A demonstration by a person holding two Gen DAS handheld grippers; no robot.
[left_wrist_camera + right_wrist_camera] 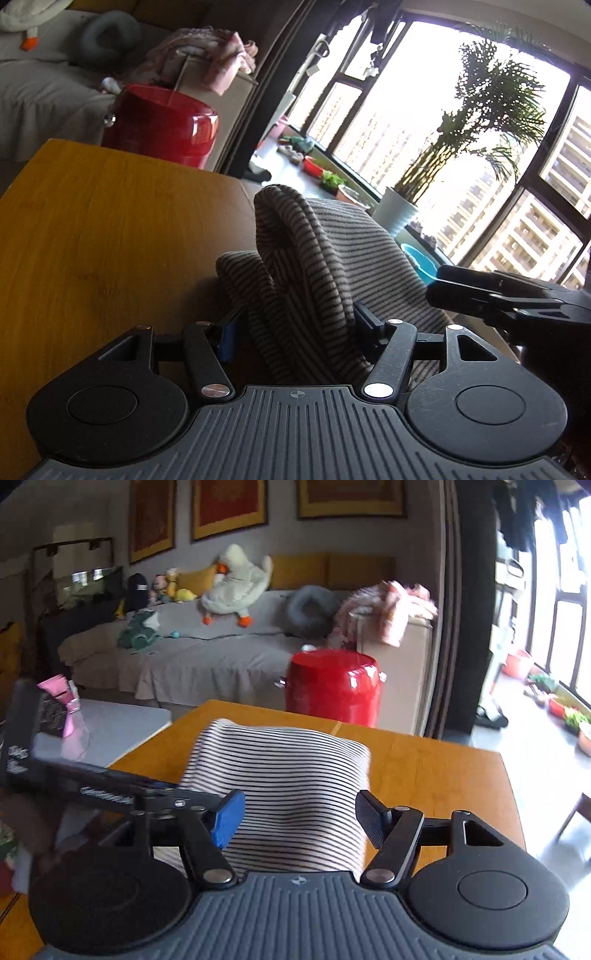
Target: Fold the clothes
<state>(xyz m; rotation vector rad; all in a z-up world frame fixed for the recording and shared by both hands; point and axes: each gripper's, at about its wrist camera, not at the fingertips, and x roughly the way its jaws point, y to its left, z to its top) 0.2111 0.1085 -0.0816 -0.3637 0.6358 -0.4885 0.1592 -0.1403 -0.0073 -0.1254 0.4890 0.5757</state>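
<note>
Left wrist view: the left gripper point(293, 325) has a thick bundle of the striped garment point(295, 280) bunched between its jaws. The folds fill the gap, and the blue pad point(226, 338) on one side and the black pad on the other sit against the cloth, so it reads as a grip on the bundle, with the jaws held about half apart by the thickness of the fabric. The garment rises in rounded loops over the wooden table point(110, 229); more of it slopes away to the right. The right gripper's fingers point(476, 291) come in from the right edge, close to the cloth, though I cannot tell whether they touch it.

Right wrist view: the right gripper point(299, 819) stands about half open astride the garment's folded mound point(280, 771), which lies on the table point(436, 768) near its middle. The blue pad point(227, 821) appears to be at the cloth's edge; the black pad sits at the other side, and whether either presses is unclear. The left gripper's fingers reach in from the left.

Judgement: the garment looks already doubled over, and this is a gathering or re-gripping step between folds. The next move calls for both tongs to hold matching edges firmly, then carry them across and lay the cloth flat without the loose layers slipping.
</note>
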